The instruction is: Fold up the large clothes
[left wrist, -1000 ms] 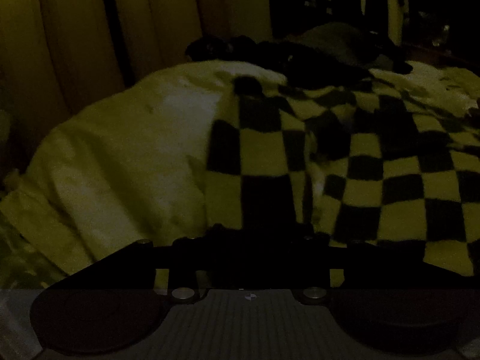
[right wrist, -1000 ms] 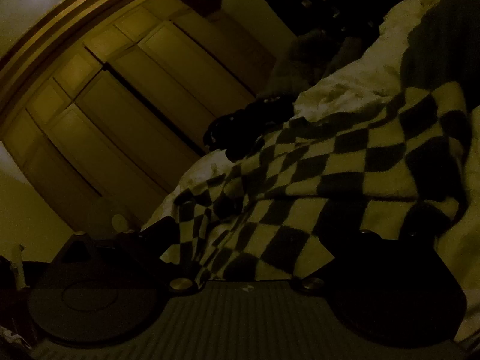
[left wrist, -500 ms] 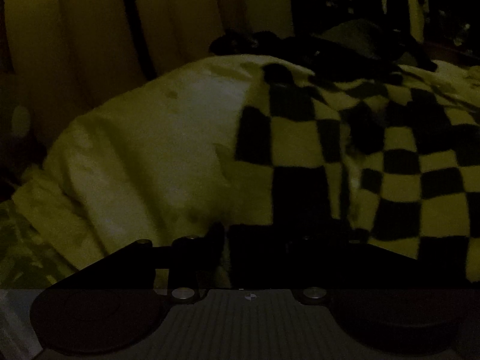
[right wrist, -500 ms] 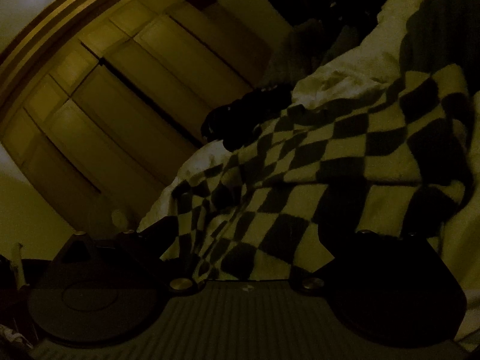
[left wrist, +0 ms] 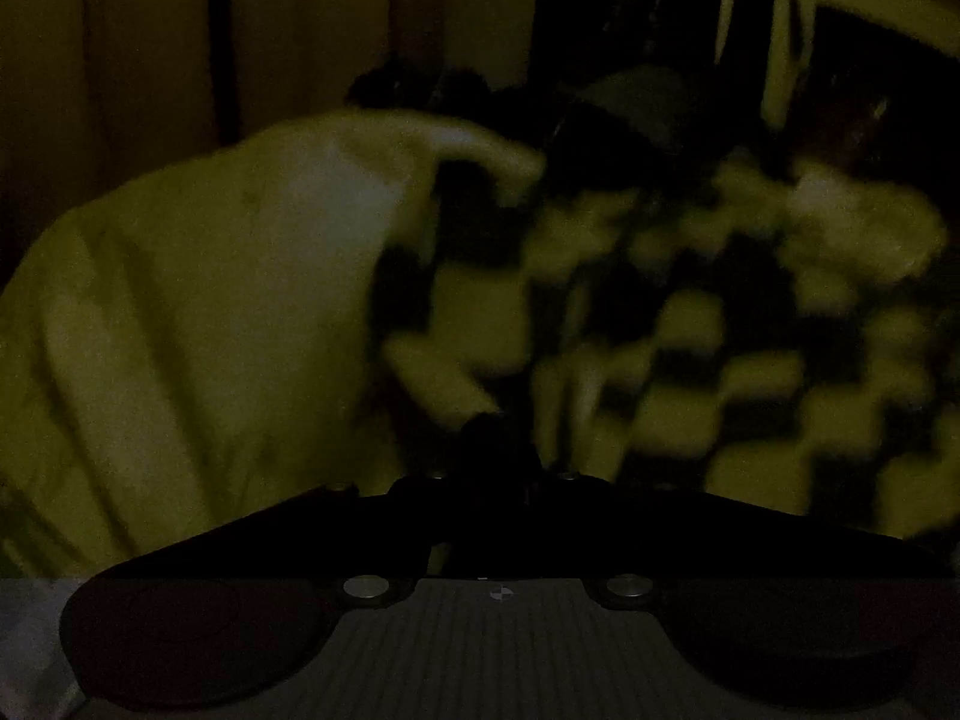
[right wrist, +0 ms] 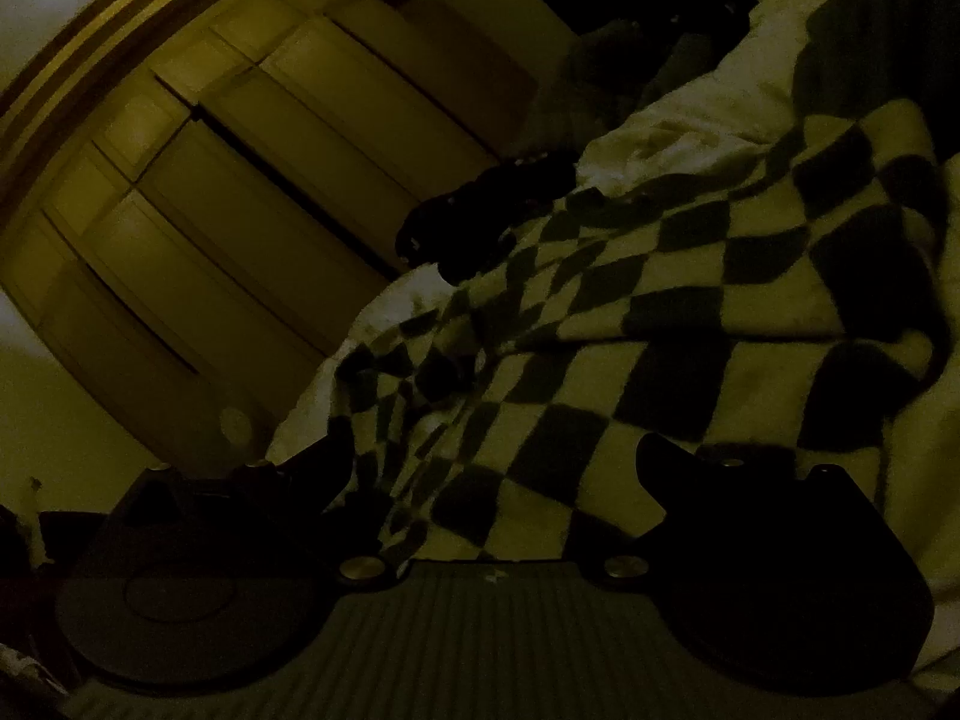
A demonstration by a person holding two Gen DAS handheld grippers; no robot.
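one checkered blanket point(right wrist: 690, 324), one white duvet point(left wrist: 210, 300) (both rumpled).

The room was very dark. In the left wrist view the soft black-and-pale checked blanket point(left wrist: 690, 324) was smeared with blur, and the dark lumpy pile point(left wrist: 624, 114) behind it was too dim to tell. The picture's right edge cut the blanket off.

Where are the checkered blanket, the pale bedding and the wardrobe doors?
checkered blanket point(right wrist: 690, 312), right wrist view, a pale square mid-cloth.
pale bedding point(left wrist: 198, 300), left wrist view, the smooth slope left of the blanket.
wardrobe doors point(right wrist: 252, 210), right wrist view, a middle door panel.
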